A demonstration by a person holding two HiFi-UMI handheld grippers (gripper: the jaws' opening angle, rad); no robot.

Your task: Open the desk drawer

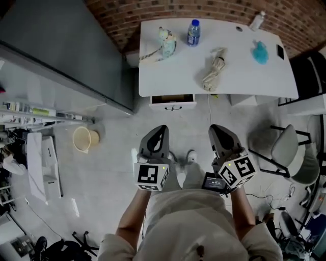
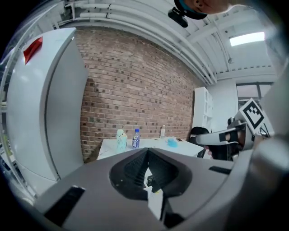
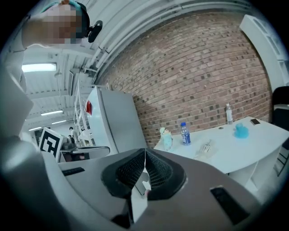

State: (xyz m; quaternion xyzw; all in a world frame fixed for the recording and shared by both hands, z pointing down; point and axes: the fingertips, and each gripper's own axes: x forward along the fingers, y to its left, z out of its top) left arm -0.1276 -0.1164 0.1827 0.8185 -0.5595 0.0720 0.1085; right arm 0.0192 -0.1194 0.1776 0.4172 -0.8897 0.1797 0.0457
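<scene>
Gripping: we see nothing held. The left gripper (image 1: pixel 161 128) and right gripper (image 1: pixel 215 128) are both pinched fully shut, hovering over the floor well apart from the desk.
Pads: dark ribbed rubber (image 2: pixel 135 169), pressed together at the tips on each gripper, set in smooth grey shells.
Marker cubes: two, one per gripper, white with black square patterns.
Desk (image 1: pixel 168 81): one, with a smooth white top and rounded corners, against a red brick wall (image 1: pixel 122 15).
Drawer (image 1: pixel 173 104): one, under the desk's front edge near its left corner. It has a flat white front with a dark curved handle and is pulled out partway, showing a brown inside.
Bottles: two. The blue-capped bottle (image 1: pixel 193 32) is near the back edge and the clear bottle (image 1: pixel 257 20) is at the back right corner.
Other desk items: four. The pale teal soft figure (image 1: pixel 166 42) is near the back left corner, the beige crumpled bundle (image 1: pixel 215 62) mid-top, the blue lumpy thing (image 1: pixel 260 52) and the small black slab (image 1: pixel 280 51) near the right edge.
Floor: one round cream bucket (image 1: pixel 84 138) and one grey chair (image 1: pixel 285 148).
</scene>
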